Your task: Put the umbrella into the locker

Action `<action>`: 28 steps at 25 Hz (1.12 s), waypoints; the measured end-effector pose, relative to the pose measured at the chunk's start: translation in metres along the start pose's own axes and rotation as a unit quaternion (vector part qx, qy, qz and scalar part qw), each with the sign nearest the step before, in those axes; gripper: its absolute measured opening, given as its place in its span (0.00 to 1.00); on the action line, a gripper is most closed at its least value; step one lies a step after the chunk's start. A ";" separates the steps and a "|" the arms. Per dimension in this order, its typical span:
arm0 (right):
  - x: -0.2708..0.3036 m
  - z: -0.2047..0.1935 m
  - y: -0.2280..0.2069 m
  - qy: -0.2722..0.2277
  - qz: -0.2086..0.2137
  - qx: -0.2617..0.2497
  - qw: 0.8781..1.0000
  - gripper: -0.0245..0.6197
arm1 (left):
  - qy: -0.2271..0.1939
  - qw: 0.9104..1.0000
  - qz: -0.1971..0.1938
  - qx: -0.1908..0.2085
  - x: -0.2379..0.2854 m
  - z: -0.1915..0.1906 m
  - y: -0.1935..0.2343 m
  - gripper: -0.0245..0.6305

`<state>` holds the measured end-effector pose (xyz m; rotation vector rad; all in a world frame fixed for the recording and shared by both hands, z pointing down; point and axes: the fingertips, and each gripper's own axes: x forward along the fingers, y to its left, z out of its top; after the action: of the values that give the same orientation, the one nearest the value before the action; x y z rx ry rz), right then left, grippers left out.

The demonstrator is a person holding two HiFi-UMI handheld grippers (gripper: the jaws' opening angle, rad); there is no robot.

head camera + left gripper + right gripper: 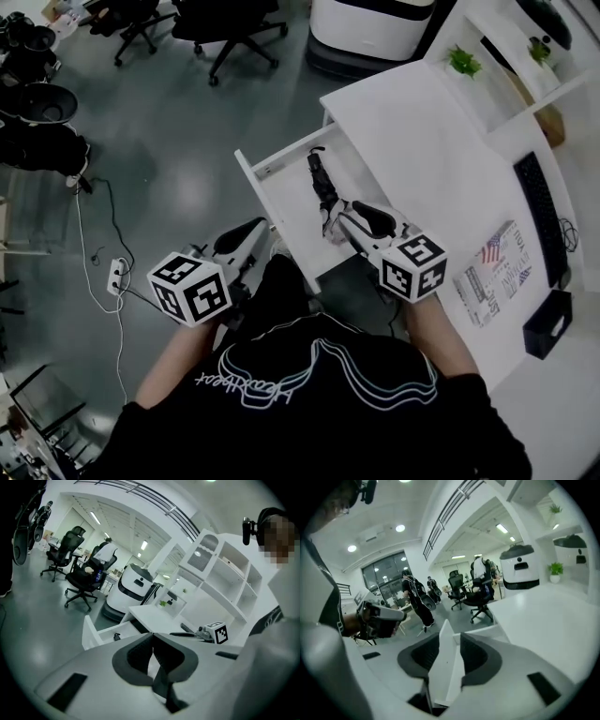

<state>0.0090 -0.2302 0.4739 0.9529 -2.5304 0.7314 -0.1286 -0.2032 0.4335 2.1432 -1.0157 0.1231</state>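
A folded black umbrella (323, 192) lies inside the open white drawer (255, 176) of the desk; its dark end (117, 637) also shows in the left gripper view. My right gripper (349, 214) hovers over the drawer's near end, just short of the umbrella. Its jaws (451, 641) stand apart with nothing held, and only the drawer's white wall (445, 667) shows through the gap. My left gripper (258, 228) hangs left of the drawer's front corner, over the floor. Its tips (153, 637) meet, with nothing between them.
On the white desk top (422, 150) lie a black keyboard (542, 216), a flag-printed booklet (495, 267) and a black box (548, 323). Shelves with small plants (463, 62) stand behind. Office chairs (234, 28), a white machine (370, 33) and a power strip (115, 275) occupy the floor.
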 end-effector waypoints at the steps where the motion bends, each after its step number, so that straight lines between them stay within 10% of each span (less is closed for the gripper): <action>1: -0.014 0.009 0.007 -0.017 -0.001 -0.006 1.000 0.24 | -0.005 1.000 -0.008 0.007 -0.004 0.001 -0.012 0.05; 5: -0.063 0.046 0.030 -0.089 0.005 -0.024 0.996 0.05 | -0.035 0.997 -0.048 0.040 -0.017 0.013 -0.059 0.05; 16: -0.155 0.091 0.099 -0.198 0.064 -0.044 0.977 0.04 | -0.099 0.980 -0.114 0.130 -0.060 0.031 -0.161 0.05; 28: -0.175 0.082 0.106 -0.208 0.070 -0.052 0.974 0.04 | -0.116 0.975 -0.120 0.150 -0.065 0.022 -0.185 0.05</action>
<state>0.0518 -0.1197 0.2876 0.9839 -2.9915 0.4670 -0.0486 -0.1021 0.2843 2.5866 -0.9019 -0.1002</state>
